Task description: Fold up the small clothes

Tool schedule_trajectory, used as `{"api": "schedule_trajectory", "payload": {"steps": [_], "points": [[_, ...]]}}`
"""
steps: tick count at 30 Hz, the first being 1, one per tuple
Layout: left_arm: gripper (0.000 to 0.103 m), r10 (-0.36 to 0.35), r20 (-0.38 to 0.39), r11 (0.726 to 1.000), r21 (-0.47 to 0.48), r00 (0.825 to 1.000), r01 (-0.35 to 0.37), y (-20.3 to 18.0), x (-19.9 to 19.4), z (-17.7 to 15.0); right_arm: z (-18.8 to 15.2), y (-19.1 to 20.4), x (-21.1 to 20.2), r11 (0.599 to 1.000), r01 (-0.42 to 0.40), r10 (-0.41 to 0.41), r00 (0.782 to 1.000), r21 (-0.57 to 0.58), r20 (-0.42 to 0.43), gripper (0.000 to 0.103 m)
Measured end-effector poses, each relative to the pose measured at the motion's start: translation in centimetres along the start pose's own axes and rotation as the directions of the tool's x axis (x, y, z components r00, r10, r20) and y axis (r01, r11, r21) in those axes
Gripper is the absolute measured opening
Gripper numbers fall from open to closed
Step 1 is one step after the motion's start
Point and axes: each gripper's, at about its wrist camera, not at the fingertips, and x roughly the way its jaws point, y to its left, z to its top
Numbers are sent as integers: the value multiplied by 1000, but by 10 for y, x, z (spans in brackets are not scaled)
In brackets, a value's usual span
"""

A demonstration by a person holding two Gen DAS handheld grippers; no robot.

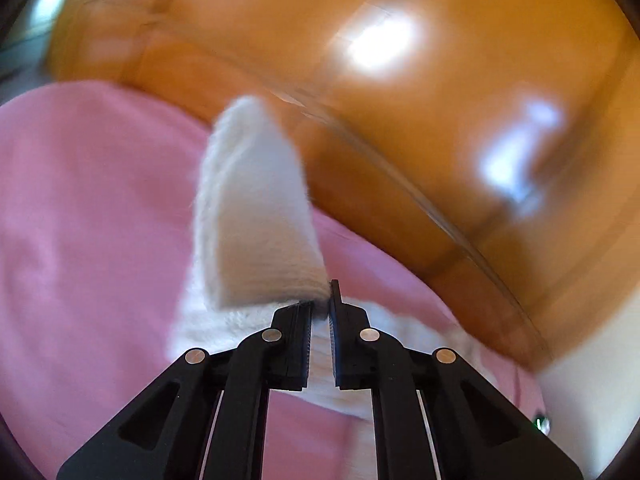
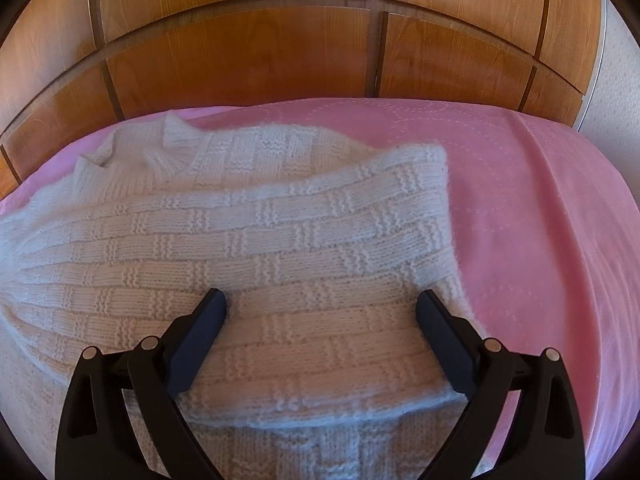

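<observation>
The left gripper (image 1: pixel 319 312) is clamped on a narrow bit of the white knitted sweater (image 2: pixel 248 240), a cuff-like end standing up past its tips. The pinch is thin — a quick swing could let the loose knit slip out and spoil the fold. That view is blurred and tilted toward the wooden headboard (image 2: pixel 240 52). The sweater lies on the pink bedspread (image 2: pixel 520 208), partly folded. The right gripper (image 2: pixel 320 312) hovers low over its near part, jaws spread wide — holding nothing.
</observation>
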Motion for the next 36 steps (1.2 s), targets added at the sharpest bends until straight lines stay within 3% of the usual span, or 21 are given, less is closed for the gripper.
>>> {"api": "schedule_trajectory", "payload": {"steps": [4, 8, 10, 11, 12, 18, 20, 22, 23, 24, 25, 29, 30, 31, 33, 36], "points": [[7, -67, -94, 990, 118, 993, 78, -66, 36, -40, 0, -5, 2, 1000, -8, 8, 1000, 7, 1, 96], [9, -44, -201, 979, 189, 979, 82, -107, 76, -88, 0, -9, 2, 1000, -20, 20, 1000, 15, 1, 96], [36, -25, -246, 971, 225, 969, 82, -120, 87, -110, 0, -11, 2, 999, -27, 27, 1000, 21, 2, 96], [60, -9, -246, 969, 237, 969, 70, -123, 90, -117, 0, -11, 2, 999, -31, 31, 1000, 24, 2, 96], [62, -4, -233, 969, 238, 972, 61, -123, 91, -122, 0, -13, 2, 999, -34, 34, 999, 26, 2, 96], [62, 67, -185, 957, 289, 981, -11, -109, 62, -159, 5, -21, 1, 998, -56, 56, 998, 38, 3, 94], [62, 76, -192, 958, 285, 979, -18, -96, 53, -169, 9, -14, -12, 998, -63, 62, 998, 29, 28, 81], [62, 98, -197, 953, 301, 976, -35, -89, 51, -180, 14, -4, -27, 991, -130, 129, 990, 25, 57, 74], [62, 104, -197, 952, 303, 975, -40, -87, 52, -185, 17, 3, -33, 981, -192, 190, 980, 27, 59, 71], [62, 103, -205, 956, 292, 973, -39, -84, 56, -188, 20, 20, -40, 948, -317, 316, 948, 28, 34, 70], [62, 98, -205, 959, 280, 974, -38, -81, 56, -188, 22, 31, -42, 921, -388, 388, 922, 27, 9, 67], [62, 75, -207, 969, 247, 975, -22, -76, 59, -186, 22, 115, -45, 772, -635, 627, 768, -22, -133, 45], [62, 69, -207, 970, 242, 976, -17, -72, 56, -186, 21, 130, -43, 751, -660, 649, 743, -19, -162, 43], [62, 63, -208, 972, 236, 976, -12, -72, 56, -185, 20, 147, -39, 739, -673, 659, 729, -18, -188, 43], [63, 51, -208, 974, 225, 977, -4, -70, 55, -185, 18, 178, -25, 744, -668, 645, 725, -18, -239, 42], [66, 30, -206, 976, 217, 978, 16, -68, 56, -186, 14, 205, -6, 755, -656, 636, 723, 22, -269, 28]]}}
